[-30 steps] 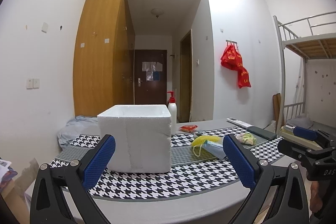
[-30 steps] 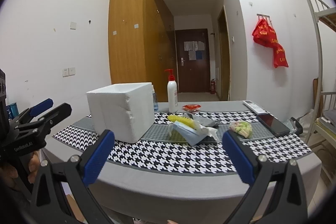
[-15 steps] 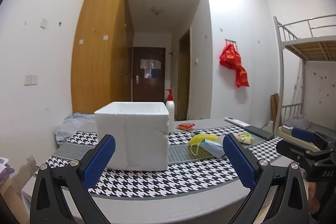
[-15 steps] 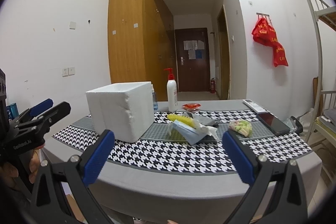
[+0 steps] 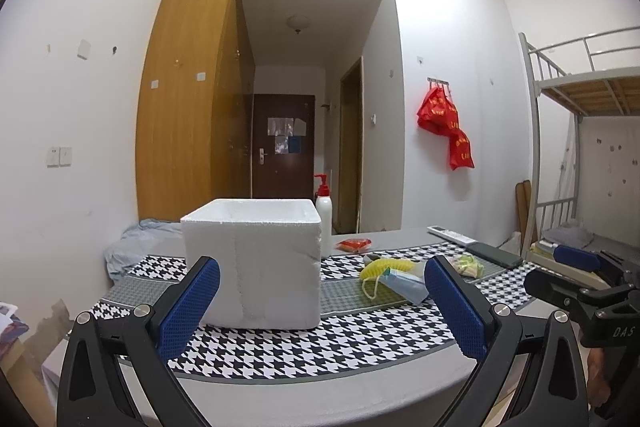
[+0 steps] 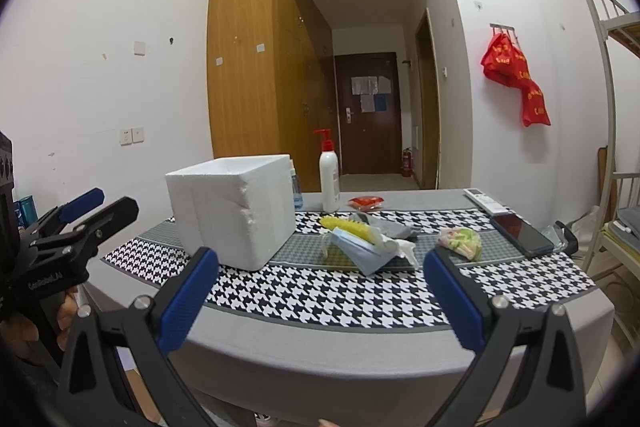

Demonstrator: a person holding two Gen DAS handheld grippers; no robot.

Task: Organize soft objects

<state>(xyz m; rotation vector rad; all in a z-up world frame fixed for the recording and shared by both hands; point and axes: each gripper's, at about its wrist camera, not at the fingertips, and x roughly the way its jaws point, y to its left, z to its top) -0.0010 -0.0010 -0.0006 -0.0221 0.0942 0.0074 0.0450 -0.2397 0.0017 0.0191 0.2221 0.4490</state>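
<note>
Over the last second the left gripper (image 5: 320, 301) has dipped and eased a little closer to the foam box (image 5: 256, 263), which now looms larger in its view, while the right gripper (image 6: 320, 291) has barely shifted. Both claws are spread wide and hold nothing. The soft things, a yellow sponge (image 6: 350, 227), a blue face mask (image 6: 360, 253) and a pale green bundle (image 6: 460, 242), lie untouched on the checked table runner (image 6: 320, 291) beside the box, so sorting has probably not begun.
</note>
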